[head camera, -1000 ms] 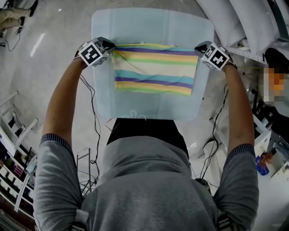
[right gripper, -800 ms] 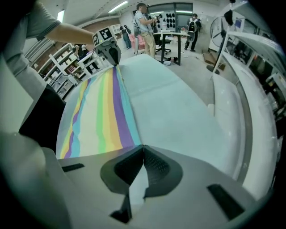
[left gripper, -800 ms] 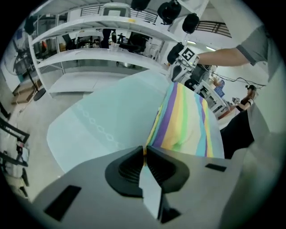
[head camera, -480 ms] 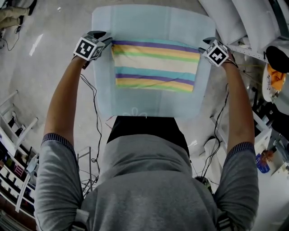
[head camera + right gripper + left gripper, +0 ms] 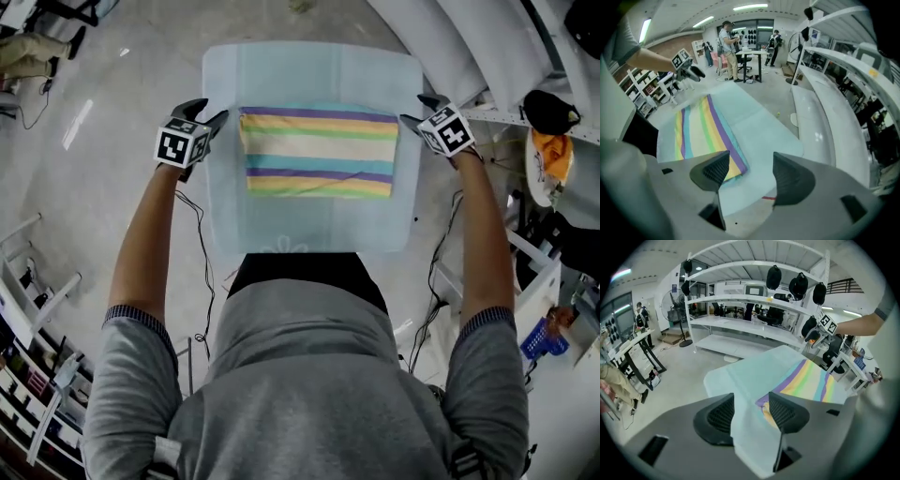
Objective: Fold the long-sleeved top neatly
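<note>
The long-sleeved top [image 5: 319,152], striped purple, yellow, green and teal, lies folded into a flat rectangle on the pale blue table [image 5: 309,70]. My left gripper [image 5: 214,120] hovers just off the top's far left corner. Its jaws have just been opening and stand open with nothing between them. In the left gripper view [image 5: 750,406] only the table cover shows between the pads, with the top [image 5: 811,378] beyond. My right gripper [image 5: 415,111] hangs off the far right corner. Its jaws have likewise just been opening and hold nothing [image 5: 747,168]. The top [image 5: 701,126] lies to their left.
White shelving [image 5: 487,56] stands close on the right, with black bags [image 5: 799,284] hanging from it. Cables [image 5: 192,244] trail on the floor to the left of the table. People [image 5: 729,42] stand at desks far off.
Both grippers let go of the top's far corners, opened and lifted outward off the table. The top now lies flat and smooth.
</note>
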Motion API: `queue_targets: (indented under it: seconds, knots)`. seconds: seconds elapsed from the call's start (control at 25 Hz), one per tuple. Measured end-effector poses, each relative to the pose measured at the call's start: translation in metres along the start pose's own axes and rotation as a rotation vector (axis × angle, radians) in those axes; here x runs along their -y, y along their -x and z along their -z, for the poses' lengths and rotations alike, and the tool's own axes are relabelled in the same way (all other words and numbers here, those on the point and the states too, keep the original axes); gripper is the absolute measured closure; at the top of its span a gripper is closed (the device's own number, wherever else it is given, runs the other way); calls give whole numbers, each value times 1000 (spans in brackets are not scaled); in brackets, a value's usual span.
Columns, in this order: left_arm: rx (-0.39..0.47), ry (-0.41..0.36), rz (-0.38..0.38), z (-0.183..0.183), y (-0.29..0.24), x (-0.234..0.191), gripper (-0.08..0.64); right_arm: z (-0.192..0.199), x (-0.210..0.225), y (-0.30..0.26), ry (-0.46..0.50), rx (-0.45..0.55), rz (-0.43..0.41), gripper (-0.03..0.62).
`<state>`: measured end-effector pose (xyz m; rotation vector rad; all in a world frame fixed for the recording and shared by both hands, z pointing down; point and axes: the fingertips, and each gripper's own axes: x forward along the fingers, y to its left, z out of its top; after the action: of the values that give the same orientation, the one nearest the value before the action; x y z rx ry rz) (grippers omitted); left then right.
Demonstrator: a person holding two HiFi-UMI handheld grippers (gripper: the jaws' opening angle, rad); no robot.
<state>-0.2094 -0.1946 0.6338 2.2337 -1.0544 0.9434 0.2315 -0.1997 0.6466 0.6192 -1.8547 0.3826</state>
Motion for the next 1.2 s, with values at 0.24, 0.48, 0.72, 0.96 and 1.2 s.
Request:
queue_targets:
  seconds: [0.24, 0.48, 0.72, 0.96, 1.2]
  knots:
    - [129, 142, -63, 4, 44, 29, 268, -29, -62, 43, -119, 186, 21, 273]
    - [178, 270, -59, 23, 60, 72, 260, -52, -138, 58, -218, 317, 14, 271]
    - [148, 234, -62, 41, 48, 107, 256, -71, -179, 58, -400, 437, -15, 270]
    - [72, 277, -92, 61, 8, 116, 256, -95, -209, 47, -434, 485, -37, 270]
    - [-4, 354, -155, 84, -32, 107, 256, -130, -231, 34, -380, 481, -72, 270]
